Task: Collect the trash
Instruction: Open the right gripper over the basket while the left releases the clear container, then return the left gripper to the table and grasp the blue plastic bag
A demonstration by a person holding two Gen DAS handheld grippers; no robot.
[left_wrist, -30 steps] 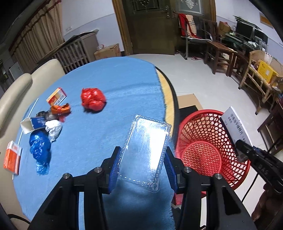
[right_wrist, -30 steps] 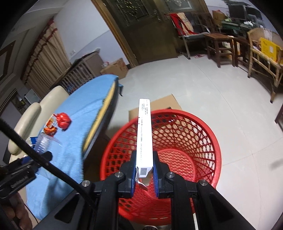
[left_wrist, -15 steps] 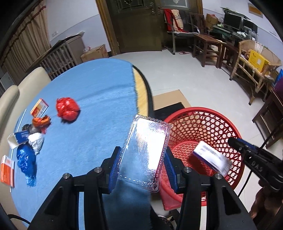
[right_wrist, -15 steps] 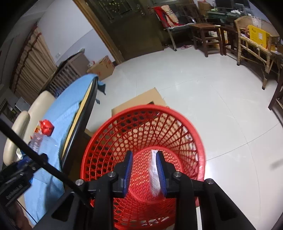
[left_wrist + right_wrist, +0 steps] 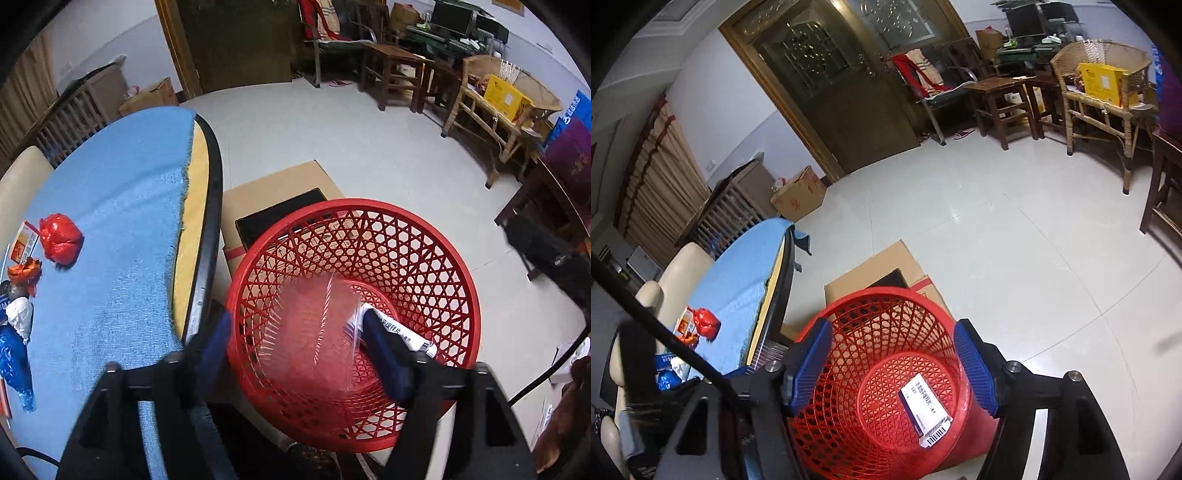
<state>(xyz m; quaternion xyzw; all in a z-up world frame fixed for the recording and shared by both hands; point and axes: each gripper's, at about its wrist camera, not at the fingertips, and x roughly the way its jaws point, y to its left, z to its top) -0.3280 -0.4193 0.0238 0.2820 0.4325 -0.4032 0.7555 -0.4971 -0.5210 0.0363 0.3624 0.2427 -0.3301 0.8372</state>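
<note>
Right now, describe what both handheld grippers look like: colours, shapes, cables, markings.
The left gripper and the right gripper look alike: black angular frames with round silver bolt heads, each carrying two fingers faced with long blue ribbed pads. A thin black cable crosses the right wrist view. No readable markings show on either.

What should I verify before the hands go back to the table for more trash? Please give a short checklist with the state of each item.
1. White box lies in the red basket: ok.
2. Right gripper holds nothing, jaws opening: ok.
3. Clear tray free of the left gripper, jaws opening: ok.
4. Tray settled in the basket: cannot tell, blurred.
5. Trash left on the blue cloth, such as the red bag: not ok.
</note>
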